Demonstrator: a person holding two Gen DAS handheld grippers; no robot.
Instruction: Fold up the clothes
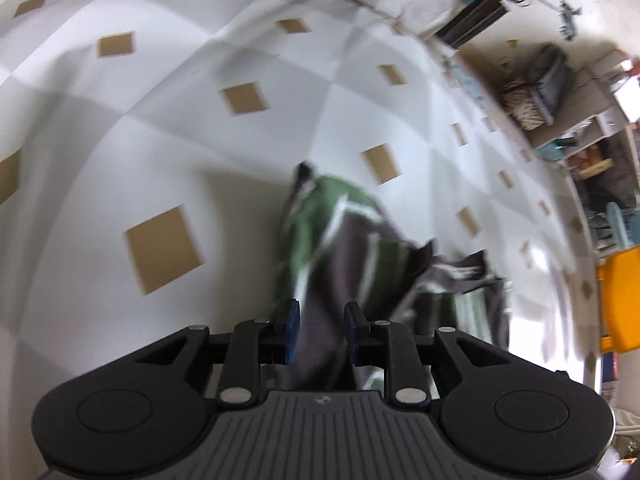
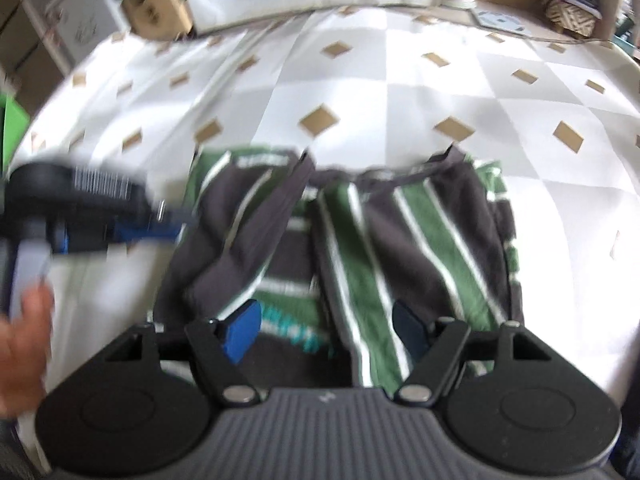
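Left wrist view: the left gripper (image 1: 318, 330) is pointing steeply down at a striped garment (image 1: 344, 240), green and dark grey with thin white lines, which is lying bunched on a white-and-grey chequered cloth (image 1: 160, 120) printed with tan diamonds; a dark grey fold of the garment is running up between the two blue pads (image 1: 291, 330), and the jaws are standing a little apart, with a narrow gap showing on each side of the fold, so the pads are not pressing on it; the picture is blurred, so light contact cannot be ruled out. An orange bin (image 1: 620, 300) is standing beyond the cloth's right edge.

Right wrist view: the right gripper (image 2: 326, 332) is hovering over the same garment (image 2: 420, 248), here spread wider across the cloth (image 2: 360, 92), with one dark panel folded over on the left and striped panels lying to the right; its jaws are standing wide apart, with fabric showing below and between the pads (image 2: 242, 330) but nothing clamped. At the left edge the left gripper (image 2: 152, 228) is appearing as a blurred black-and-blue shape beside the garment, and a hand (image 2: 22, 344) is holding its handle; a potted plant in a box (image 2: 156, 4) is sitting past the far edge of the cloth.
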